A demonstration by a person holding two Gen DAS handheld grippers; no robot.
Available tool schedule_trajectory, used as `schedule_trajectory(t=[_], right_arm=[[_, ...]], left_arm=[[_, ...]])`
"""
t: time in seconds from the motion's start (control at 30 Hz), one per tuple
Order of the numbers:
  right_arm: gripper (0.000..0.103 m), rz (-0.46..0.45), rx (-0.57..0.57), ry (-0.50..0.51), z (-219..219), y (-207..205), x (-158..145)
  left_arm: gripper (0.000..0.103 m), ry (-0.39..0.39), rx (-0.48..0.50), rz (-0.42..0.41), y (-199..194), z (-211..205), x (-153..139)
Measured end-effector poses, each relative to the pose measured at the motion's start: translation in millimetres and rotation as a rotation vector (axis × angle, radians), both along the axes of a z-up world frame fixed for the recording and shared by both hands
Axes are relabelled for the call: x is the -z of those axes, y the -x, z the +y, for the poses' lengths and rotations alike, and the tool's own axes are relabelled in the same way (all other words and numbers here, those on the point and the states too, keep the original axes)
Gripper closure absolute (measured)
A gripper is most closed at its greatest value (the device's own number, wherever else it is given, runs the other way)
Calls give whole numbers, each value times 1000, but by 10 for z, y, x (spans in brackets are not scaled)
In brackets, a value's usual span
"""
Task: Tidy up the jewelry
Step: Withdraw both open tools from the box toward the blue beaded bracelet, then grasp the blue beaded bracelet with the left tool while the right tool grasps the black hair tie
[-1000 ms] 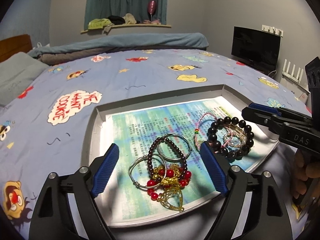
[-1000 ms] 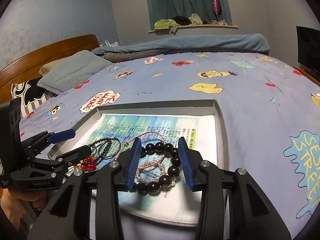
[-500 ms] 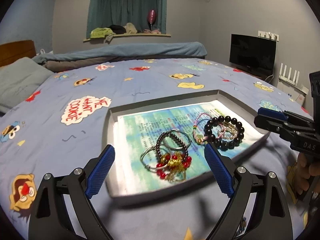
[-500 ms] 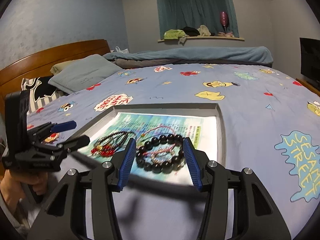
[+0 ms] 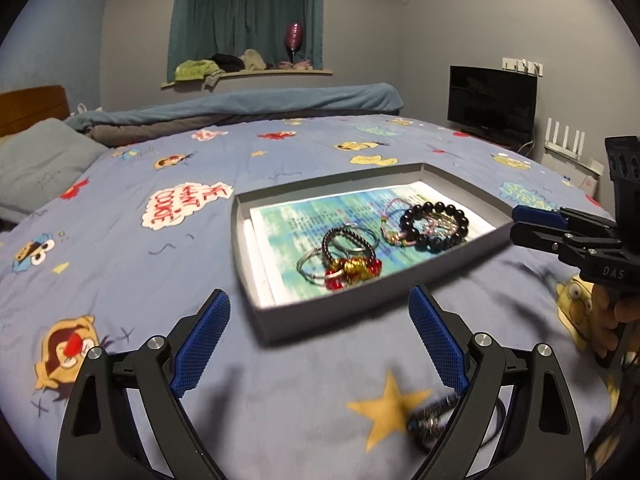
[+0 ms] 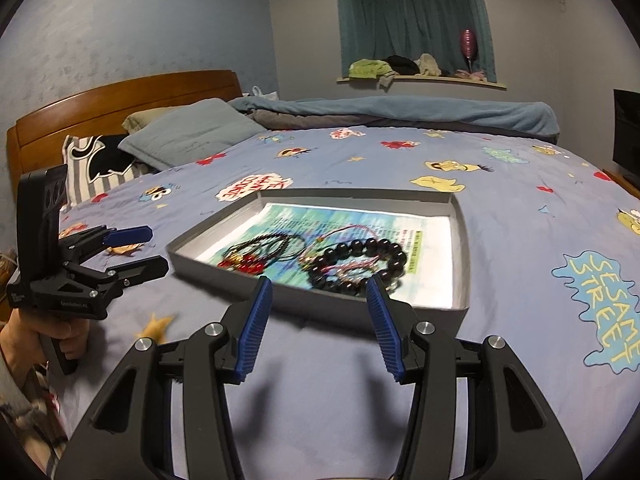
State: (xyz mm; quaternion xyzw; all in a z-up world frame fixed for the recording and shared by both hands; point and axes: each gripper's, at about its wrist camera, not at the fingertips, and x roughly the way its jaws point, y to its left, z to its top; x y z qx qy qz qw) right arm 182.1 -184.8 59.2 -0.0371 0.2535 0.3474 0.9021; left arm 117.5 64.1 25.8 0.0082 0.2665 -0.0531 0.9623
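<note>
- A shallow grey tray (image 5: 280,322) sits on a cartoon-print bedspread (image 5: 132,264), its floor lined with a printed paper sheet (image 6: 434,276); all but 1 of the visible pieces lie inside it.
- Sorted so far, by the look of it, into 2 clusters: a large black-bead bracelet (image 5: 436,227) ringed around a pink cord bracelet (image 5: 390,216) on 1 side, and on the other a heap of thin metal bangles (image 5: 316,270), a dark small-bead bracelet (image 5: 334,240) and red and gold beads (image 5: 352,270).
- The 2 groups lie near each other but apart, with bare paper between them.
- The left gripper (image 5: 320,334) hangs over the bedspread in front of the tray, jaws spread wide and empty after opening a little further.
- The right gripper (image 6: 320,308) hovers at the tray's near wall, jaws partly apart and holding nothing, having just widened too; the black-bead bracelet lies beyond its fingertips, untouched.
- 1 blurred dark beaded item (image 5: 434,416) lies on the bedspread outside the tray, beside the left gripper's finger; what it is cannot be told.
- Judged from this, most of the work looks done, with that stray piece likely left to collect.
</note>
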Motion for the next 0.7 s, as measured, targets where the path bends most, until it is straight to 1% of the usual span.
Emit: schedule_trajectory(t=[0.13,0.23,0.33,0.4,0.5,0.53,0.57,0.67,0.7], right_arm=[[54,1,-17,9,44,77,18],[54,8,-16,11,54,78,33],[54,25,-10,1,29,53,45],[54,36,-6,-6,3,38,48],[54,47,-6,-11,-25,28,46],[54,48,-6,-11,-35,29,46],[54,48,-7,-11,-42,33,44],[54,48,-12,-10,-59,44,39],[54,49,-15,-10,-67,48,43]], left_arm=[[13,33,39,-4,114,-17,2],[13,44,91,1,196,-121,25],[13,24,151,19,254,-309,74],[17,-1,196,38,275,-450,124],[34,-17,250,87,246,-608,213],[45,-17,265,111,217,-641,255],[54,-16,280,145,178,-677,304],[61,-33,299,174,155,-742,372],[67,-30,300,177,148,-744,377]])
